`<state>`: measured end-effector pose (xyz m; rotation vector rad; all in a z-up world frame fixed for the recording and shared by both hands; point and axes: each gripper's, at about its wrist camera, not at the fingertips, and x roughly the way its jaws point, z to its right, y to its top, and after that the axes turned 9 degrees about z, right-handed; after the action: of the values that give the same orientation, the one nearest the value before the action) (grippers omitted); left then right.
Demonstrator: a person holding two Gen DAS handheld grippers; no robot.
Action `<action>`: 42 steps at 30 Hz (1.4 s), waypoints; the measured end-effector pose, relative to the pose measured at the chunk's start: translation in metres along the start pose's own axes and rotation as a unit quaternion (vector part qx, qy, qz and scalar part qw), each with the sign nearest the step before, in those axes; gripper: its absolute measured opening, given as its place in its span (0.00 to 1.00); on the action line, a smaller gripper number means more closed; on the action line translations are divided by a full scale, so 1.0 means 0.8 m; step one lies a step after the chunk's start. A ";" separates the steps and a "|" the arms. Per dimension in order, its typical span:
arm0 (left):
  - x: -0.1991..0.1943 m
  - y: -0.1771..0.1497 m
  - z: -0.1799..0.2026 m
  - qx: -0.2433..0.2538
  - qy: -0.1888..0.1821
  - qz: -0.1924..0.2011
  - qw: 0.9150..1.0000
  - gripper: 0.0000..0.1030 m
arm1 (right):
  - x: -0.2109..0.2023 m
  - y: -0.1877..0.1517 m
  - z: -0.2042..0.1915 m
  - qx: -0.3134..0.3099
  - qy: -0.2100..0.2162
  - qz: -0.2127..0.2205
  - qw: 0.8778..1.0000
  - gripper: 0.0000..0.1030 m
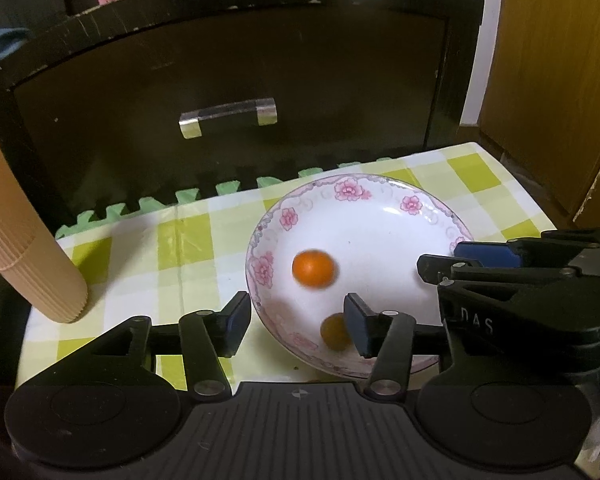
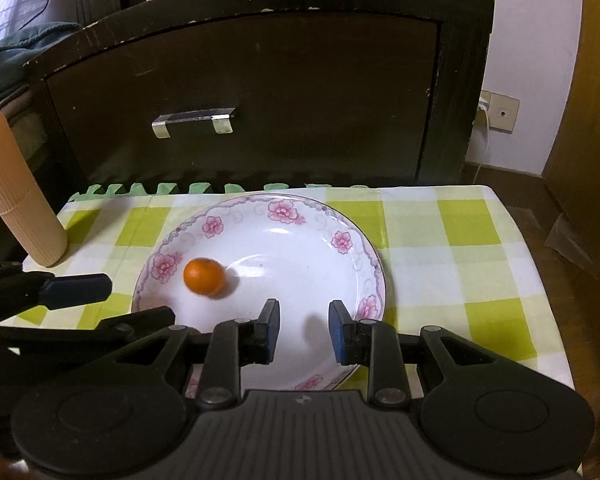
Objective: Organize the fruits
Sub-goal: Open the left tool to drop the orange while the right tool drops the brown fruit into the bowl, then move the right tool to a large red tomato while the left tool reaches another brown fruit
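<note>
Left wrist view: my left fingers [image 1: 298,326] stand wide and empty over the plate [image 1: 432,216]; right fingers [image 2: 304,332] part narrower, empty. One orange [image 1: 314,269] appears blurred, possibly rolling; a second [image 1: 334,332] lies near the rim. Risk: fruit escaping onto the counter [image 2: 452,256].

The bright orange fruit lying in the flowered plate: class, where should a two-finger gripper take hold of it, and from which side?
Grip the orange fruit across its widest middle, coming from above. It is small and round, so lower pads would slip, and the plate has a raised rim blocking a level approach.
</note>
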<state>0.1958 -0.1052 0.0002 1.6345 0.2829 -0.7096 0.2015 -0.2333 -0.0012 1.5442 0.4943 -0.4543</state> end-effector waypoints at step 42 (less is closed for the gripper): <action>-0.083 -0.056 -0.016 -0.006 -0.005 -0.021 1.000 0.66 | -0.070 -0.044 -0.037 -0.010 0.039 -0.025 0.999 0.32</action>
<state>0.1228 -0.0704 0.0038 1.6166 0.3138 -0.7464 0.1347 -0.2049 0.0024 1.5368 0.5978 -0.4267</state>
